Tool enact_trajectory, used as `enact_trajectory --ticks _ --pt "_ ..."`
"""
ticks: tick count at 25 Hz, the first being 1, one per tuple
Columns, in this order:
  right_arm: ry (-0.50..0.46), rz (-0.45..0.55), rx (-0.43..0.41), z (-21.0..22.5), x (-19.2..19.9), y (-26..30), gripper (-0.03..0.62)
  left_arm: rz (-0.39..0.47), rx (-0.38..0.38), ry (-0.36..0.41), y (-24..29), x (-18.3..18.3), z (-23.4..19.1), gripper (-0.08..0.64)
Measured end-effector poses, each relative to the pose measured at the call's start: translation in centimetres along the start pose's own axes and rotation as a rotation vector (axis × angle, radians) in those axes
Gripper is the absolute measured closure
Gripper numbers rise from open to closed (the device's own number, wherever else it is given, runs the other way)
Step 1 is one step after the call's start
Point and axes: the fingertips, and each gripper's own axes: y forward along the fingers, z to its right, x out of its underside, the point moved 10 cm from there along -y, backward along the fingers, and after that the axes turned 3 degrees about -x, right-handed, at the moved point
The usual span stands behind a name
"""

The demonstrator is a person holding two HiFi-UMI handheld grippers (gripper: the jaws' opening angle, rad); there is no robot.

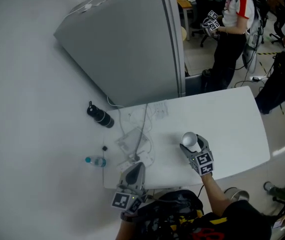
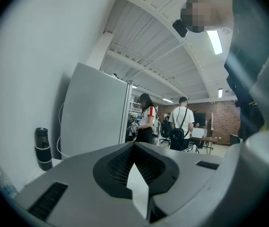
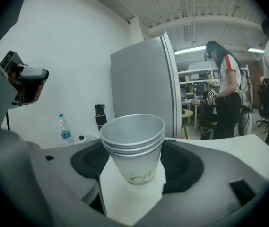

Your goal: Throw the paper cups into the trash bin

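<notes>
L gripper (image 1: pixel 134 170) sits near-left on the table (image 1: pixel 232 129), jaws together, nothing btwn them. R gripper (image 1: pixel 193 147), further right, is clamped on the nested paper cups (image 1: pixel 189 139), which stand upright.

Risks: walls are thin and tapered, so too much squeeze could crush them. A quick swing could tip the stack or shed the top cup.

Bin not clearly seen. A round metal thing (image 1: pixel 235 194) on the floor, near right, is partly cut off, maybe it. Cup count unclear.

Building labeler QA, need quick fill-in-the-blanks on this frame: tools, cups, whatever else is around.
1. The right tool grips the paper cups over a ____ table.
2. The left tool, its jaws together, holds ____.
3. The water bottle has a ____ cap.
Missing words: white; nothing; blue.
</notes>
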Motion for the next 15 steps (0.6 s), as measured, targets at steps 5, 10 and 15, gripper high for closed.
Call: enact_trajectory --ticks 5,10,15 --pt "-0.027 0.084 0.021 -2.4 -4.0 -3.6 0.245 0.004 0.098 0.038 0.6 -0.3 0.0 0.555" --pt "-0.055 0.153 0.035 -4.6 -7.3 -7.3 0.246 0.027 0.248 0.092 2.3 -0.7 1.3 0.557" --pt "-0.022 0.229 0.096 -6.7 -9.3 -10.9 0.247 0.028 0.401 0.057 4.1 -1.2 2.3 0.555"
